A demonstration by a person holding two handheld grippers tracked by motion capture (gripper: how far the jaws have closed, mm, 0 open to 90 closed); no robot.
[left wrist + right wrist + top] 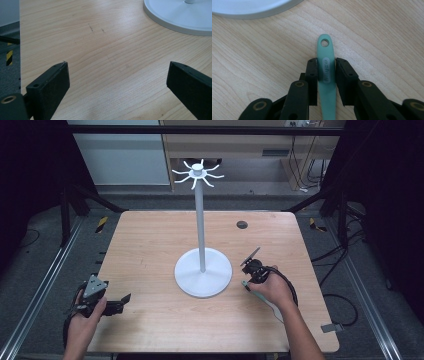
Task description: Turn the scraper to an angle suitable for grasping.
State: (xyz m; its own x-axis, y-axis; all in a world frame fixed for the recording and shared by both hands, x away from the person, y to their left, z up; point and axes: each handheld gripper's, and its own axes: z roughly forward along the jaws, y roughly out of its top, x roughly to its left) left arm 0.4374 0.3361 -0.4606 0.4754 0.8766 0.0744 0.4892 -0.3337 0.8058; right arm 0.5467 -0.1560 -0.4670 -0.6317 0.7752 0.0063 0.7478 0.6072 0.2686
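Observation:
A white hook stand [200,220] rises from a round base [203,272] at the table's middle, with several hooks at its top [198,172]. My right gripper [248,282] is just right of the base, shut on the green handle [326,72] of a utensil lying flat on the wood; the handle's hanging hole [324,43] pokes out past the jaws. The utensil's pale far end [270,306] runs under the hand. My left gripper [125,298] rests near the front left edge, open, with bare wood between its jaws [117,82].
The stand's base rim [175,17] lies ahead and right of the left gripper. A dark grommet hole [242,224] sits at the table's back right. The wooden table [150,245] has its left edge [20,50] close to the left gripper.

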